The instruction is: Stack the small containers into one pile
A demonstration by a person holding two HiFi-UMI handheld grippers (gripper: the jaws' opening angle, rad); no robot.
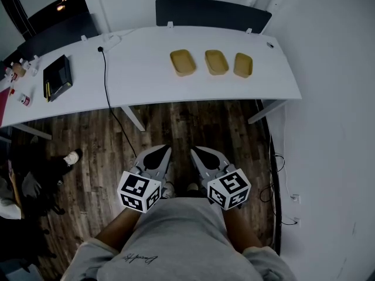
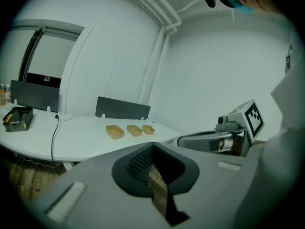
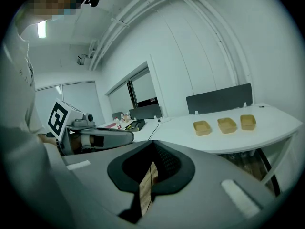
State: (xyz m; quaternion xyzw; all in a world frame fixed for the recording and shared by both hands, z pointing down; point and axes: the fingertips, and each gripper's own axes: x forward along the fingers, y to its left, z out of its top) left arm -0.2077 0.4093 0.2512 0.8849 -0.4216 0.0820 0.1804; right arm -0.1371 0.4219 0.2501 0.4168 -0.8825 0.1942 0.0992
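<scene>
1. Short of the table (image 1: 146,81), the left gripper (image 1: 158,157) and right gripper (image 1: 202,157) are hovering side by side, both tongs closed and empty.
2. Three small containers (image 1: 216,62) are sitting apart in a row on the table's right half. They are lying open side up and empty, their long axes running roughly from near edge to far edge.
3. At the table's left end, small bottles (image 1: 23,99) are showing too tiny to identify.

No words or numbers can be read. A cursive line on the person's grey shirt (image 1: 139,258) is too small to make out. The left marker cube (image 1: 139,192) and right marker cube (image 1: 229,189) bear only black-and-white square patterns.
</scene>
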